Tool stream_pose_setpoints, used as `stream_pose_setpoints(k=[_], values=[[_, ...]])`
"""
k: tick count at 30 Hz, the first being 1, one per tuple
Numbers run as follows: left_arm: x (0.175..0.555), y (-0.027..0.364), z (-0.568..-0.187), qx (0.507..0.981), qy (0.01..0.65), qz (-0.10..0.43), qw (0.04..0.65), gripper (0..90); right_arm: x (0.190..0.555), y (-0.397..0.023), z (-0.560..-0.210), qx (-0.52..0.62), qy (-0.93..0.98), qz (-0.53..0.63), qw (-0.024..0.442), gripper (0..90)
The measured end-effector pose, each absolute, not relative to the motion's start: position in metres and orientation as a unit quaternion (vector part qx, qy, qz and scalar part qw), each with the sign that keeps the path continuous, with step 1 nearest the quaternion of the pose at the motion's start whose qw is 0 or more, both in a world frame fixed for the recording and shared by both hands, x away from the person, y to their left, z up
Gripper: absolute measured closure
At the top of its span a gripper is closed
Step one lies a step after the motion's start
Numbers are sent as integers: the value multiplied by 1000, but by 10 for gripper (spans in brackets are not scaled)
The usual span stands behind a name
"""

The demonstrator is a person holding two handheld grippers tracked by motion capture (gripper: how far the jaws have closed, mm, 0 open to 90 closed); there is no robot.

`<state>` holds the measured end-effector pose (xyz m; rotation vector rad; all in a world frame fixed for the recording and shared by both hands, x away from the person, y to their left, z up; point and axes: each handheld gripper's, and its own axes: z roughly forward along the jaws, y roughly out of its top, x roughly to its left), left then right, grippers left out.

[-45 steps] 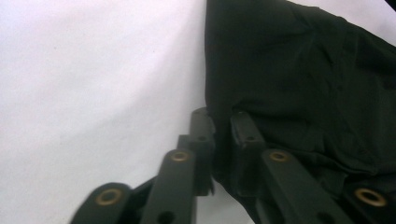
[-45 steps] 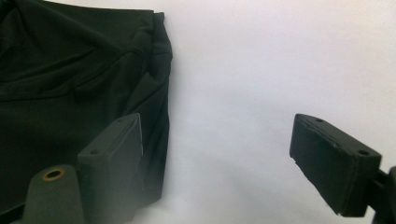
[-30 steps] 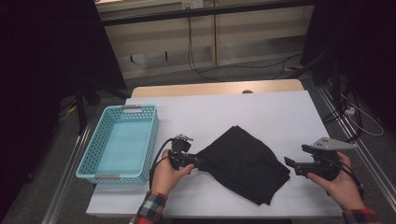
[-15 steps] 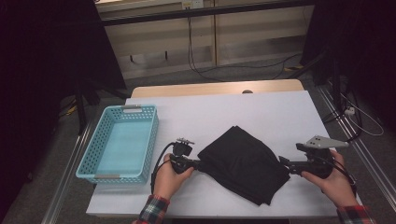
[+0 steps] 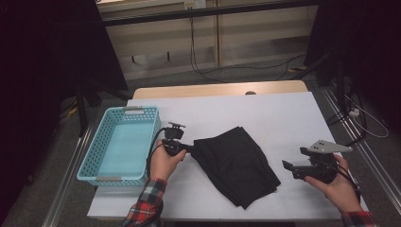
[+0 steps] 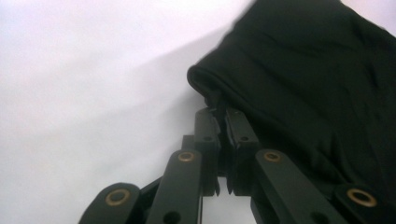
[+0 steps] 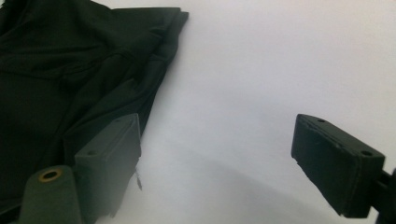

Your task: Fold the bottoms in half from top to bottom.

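The right hand-held gripper (image 5: 287,166) hovers low over the near right part of the white worktop (image 5: 283,113), its jaws spread wide and empty; in the right gripper view the folded black fabric garment (image 7: 70,70) lies just beyond its left pad (image 7: 109,154), apart from it, which suggests it waits to take the right-hand edge once the cloth is lifted; bare worktop lies between its pads, so it has room to slide in. The left hand-held gripper (image 5: 189,147) has just been closing and is now clenched on the left corner of the garment (image 5: 234,163); in the left gripper view the pads (image 6: 208,126) meet on a rolled hem of the cloth (image 6: 303,84), though how many layers they catch is hard to tell, dark on dark. The garment rests flat mid-worktop, lying diagonally, its near corner close to the front edge, so a pull toward the person risks dragging it off; a lift is likely safer. Just left of the gripped corner stands the light blue perforated plastic basket (image 5: 90,163), nothing in it and its mouth open, probably the cloth's destination; the far half of the worktop is free for spreading or refolding.
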<state>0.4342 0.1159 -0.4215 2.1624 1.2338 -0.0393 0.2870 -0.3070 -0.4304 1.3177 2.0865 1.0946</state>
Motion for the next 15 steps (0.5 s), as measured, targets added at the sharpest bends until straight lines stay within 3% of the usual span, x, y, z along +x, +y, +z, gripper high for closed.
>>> stream_pose_setpoints(k=[10, 15], values=[[469, 107, -419, 804, 502, 24, 318, 870, 289, -289, -433, 456, 766, 401, 211, 144], [474, 106, -424, 799, 514, 14, 313, 838, 289, -289, -434, 458, 764, 403, 210, 145]])
